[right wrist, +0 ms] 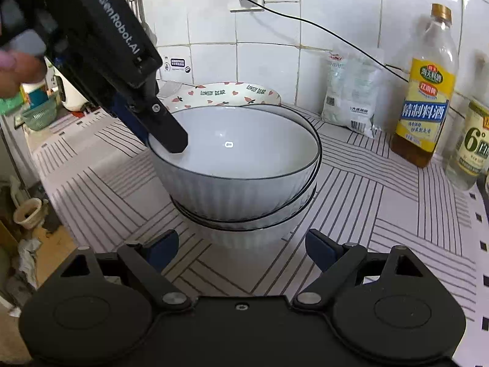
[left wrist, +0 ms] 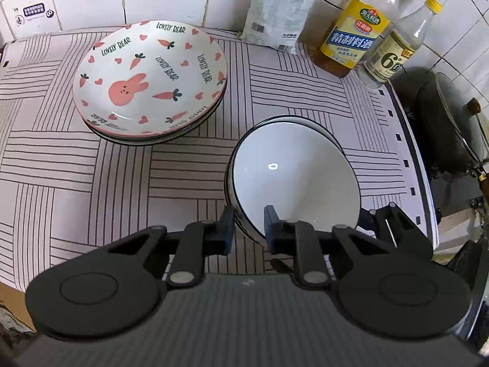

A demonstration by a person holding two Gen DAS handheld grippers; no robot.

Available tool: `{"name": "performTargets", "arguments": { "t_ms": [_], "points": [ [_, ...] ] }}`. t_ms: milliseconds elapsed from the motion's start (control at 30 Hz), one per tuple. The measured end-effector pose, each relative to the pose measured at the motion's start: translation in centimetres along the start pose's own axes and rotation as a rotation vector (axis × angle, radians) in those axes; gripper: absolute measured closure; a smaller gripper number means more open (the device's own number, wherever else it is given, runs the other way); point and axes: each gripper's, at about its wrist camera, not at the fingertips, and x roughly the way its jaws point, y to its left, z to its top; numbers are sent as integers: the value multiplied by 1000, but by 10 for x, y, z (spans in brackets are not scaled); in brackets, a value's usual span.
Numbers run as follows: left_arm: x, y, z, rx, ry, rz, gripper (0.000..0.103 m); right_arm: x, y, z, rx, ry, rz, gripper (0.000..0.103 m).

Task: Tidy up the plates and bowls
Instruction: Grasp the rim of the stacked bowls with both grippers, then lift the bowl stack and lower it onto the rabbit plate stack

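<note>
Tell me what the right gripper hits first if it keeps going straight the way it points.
Most likely the ribbed wall of the bowl stack, centred ahead of the open right gripper. Depth is unclear; only striped cloth lies between.

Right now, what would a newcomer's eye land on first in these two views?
The white bowl, tilted atop a stack of matching bowls at the middle of the striped counter, with the left gripper clamped on its near rim. Behind it sits the stack of rabbit-and-carrot plates; the right gripper waits open in front.
</note>
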Motion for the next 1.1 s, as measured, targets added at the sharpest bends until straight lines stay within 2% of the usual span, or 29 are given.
{"name": "performTargets", "arguments": {
  "t_ms": [100,300,367,433,533,633,800,967,1100],
  "points": [
    [1,-3,-1,30,-20,22,88,6,-2,-1,7,-8,-7,11],
    [2,5,-3,35,-72,-1,87,21,-1,-1,-26,-23,1,10],
    [5,10,-3,18,-96,12,79,27,1,0,-44,-24,-6,10],
    [5,19,0,-30,-109,-19,61,32,0,-1,-35,-26,0,9],
    [7,33,2,-106,-130,-81,53,35,-1,-1,-22,-30,6,9],
    [23,40,3,-125,-104,-108,53,40,-1,0,-7,-32,8,8],
    [60,44,0,-156,-19,-188,59,45,-2,1,26,-41,26,7],
    [65,44,-3,-173,-57,-205,61,48,-5,-1,48,-53,46,7],
    [66,48,-3,-175,-58,-220,64,49,-4,0,54,-52,44,8]
  ]
}}
